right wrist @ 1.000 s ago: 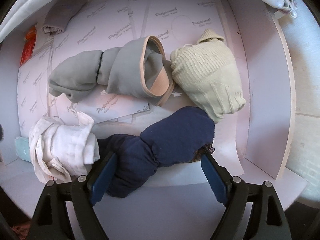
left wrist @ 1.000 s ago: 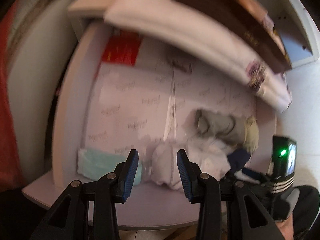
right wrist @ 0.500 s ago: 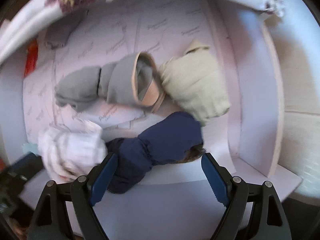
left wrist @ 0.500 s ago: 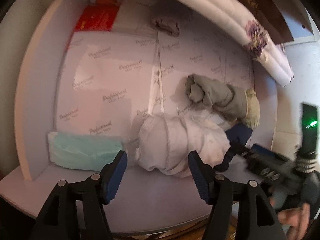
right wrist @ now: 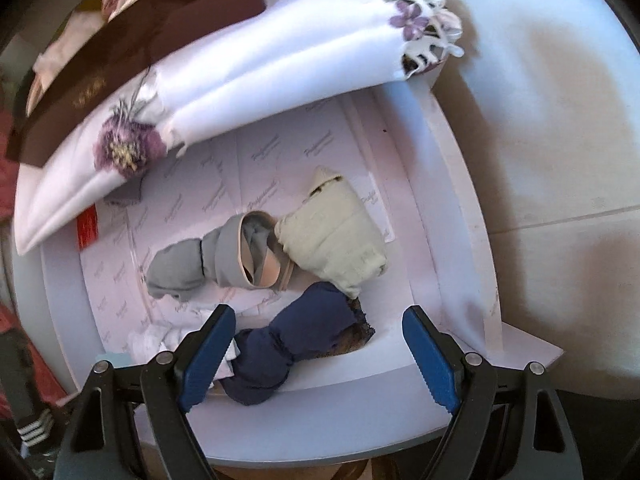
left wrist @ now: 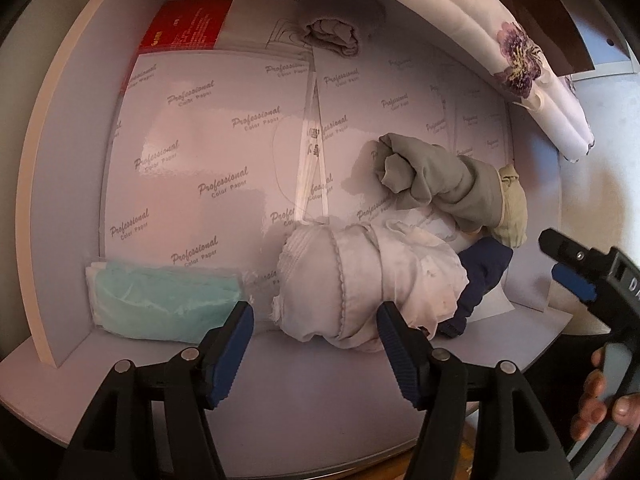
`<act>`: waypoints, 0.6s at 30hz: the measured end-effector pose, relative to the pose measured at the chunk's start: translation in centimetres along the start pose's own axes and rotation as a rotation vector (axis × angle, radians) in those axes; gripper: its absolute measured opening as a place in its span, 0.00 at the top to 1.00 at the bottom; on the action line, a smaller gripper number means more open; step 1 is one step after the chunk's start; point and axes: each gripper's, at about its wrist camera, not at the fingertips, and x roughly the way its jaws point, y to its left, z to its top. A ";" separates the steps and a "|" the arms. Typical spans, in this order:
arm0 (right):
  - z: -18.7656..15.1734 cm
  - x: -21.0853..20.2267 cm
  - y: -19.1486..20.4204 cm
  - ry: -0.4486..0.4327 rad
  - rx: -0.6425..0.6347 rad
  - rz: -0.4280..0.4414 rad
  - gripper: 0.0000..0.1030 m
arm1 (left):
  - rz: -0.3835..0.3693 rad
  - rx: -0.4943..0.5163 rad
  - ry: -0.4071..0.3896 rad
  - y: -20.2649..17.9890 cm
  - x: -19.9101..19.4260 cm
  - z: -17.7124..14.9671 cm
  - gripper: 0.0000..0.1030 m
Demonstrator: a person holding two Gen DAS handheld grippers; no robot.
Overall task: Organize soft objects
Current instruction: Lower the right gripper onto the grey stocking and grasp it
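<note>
Home: shelf [left wrist: 304,392] of rolled clothes

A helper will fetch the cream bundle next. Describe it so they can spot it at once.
Look in the white shelf compartment lined with printed paper, below the flowered white cloth. Near its right wall lies a cluster of rolled fabrics. The cream bundle is the ribbed, pale yellowish one, touching the grey roll on its left, with the navy roll in front; it alone is ribbed.
</note>
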 end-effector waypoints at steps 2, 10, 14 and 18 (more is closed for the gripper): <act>0.1 -0.6 0.8 -0.008 -0.037 0.008 0.18 | 0.003 0.007 -0.008 -0.1 0.3 0.0 0.37; 0.6 -0.6 7.3 -0.033 -0.412 -0.051 0.20 | 0.015 0.015 -0.002 -0.4 1.0 0.0 0.37; 0.2 1.0 10.1 -0.007 -0.621 -0.096 0.23 | 0.015 0.018 -0.001 -0.4 1.1 0.0 0.37; -0.2 2.6 11.3 -0.008 -0.736 -0.163 0.24 | 0.019 0.024 -0.001 -0.4 1.1 -0.1 0.37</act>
